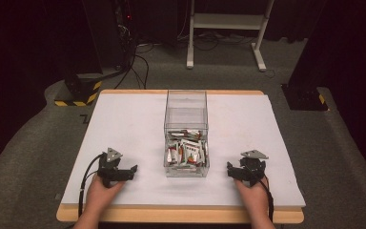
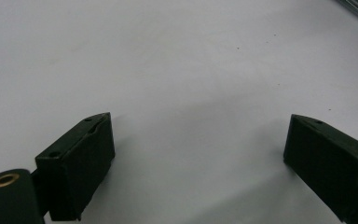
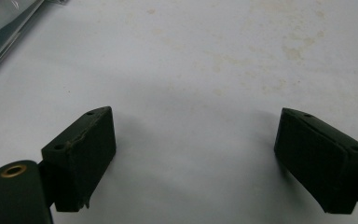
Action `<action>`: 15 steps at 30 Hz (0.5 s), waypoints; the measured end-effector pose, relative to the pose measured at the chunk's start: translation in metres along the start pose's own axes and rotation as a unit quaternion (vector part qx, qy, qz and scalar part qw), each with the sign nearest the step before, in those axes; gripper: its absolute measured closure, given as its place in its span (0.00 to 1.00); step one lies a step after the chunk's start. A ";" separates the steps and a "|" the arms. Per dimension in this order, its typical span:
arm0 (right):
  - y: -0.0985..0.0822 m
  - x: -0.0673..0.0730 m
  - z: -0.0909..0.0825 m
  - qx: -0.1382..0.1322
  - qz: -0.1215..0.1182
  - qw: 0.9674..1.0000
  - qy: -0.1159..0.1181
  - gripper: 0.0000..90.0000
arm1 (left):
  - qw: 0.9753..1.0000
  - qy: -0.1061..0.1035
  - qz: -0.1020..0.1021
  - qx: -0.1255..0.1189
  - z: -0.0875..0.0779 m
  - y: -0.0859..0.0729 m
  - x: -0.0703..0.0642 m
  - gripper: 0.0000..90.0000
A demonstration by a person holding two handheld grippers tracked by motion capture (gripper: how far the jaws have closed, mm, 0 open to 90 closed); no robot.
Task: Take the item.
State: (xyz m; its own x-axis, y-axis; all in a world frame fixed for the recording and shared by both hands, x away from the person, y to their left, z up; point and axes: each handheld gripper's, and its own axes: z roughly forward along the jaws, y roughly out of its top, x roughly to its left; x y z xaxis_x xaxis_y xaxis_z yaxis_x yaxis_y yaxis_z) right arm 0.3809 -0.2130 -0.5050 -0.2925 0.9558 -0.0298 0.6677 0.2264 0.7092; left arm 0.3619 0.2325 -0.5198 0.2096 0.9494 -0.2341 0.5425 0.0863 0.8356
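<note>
High view: left gripper (image 1: pixel 127 171) and right gripper (image 1: pixel 232 171), fingers wide and empty, flank packet-filled clear box (image 1: pixel 186 164); likely start, reach next.

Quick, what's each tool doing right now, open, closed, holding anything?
Left tool: open, holding nothing, over the white table cover.
Right tool: open, holding nothing.

A white rectangular sheet (image 1: pixel 124 124) covers the wooden table (image 1: pixel 181 215) at centre; a white metal frame (image 1: pixel 228 21) stands at the upper middle; black-and-yellow striped base (image 1: pixel 78 95) at upper left.
</note>
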 end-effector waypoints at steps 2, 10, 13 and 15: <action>0.000 0.000 0.000 0.000 0.000 1.000 0.000 0.14 | 1.000 0.000 0.000 0.000 0.000 0.000 0.000 0.10; 0.000 0.000 0.000 0.000 0.000 1.000 0.000 0.14 | 1.000 0.000 -0.001 -0.001 0.000 0.000 0.000 0.10; 0.000 0.000 0.000 0.000 0.000 1.000 0.000 0.14 | 1.000 0.000 -0.001 -0.001 0.000 0.000 0.000 0.10; 0.000 0.000 0.000 0.000 0.000 1.000 0.000 0.14 | 1.000 0.000 -0.002 -0.002 0.000 0.000 0.000 0.10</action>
State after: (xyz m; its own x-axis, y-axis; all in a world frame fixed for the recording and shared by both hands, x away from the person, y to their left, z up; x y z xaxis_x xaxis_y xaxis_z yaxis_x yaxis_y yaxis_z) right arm 0.3810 -0.2131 -0.5050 -0.2924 0.9559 -0.0288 0.6681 0.2257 0.7090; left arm 0.3620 0.2322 -0.5199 0.2064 0.9491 -0.2379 0.5409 0.0919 0.8360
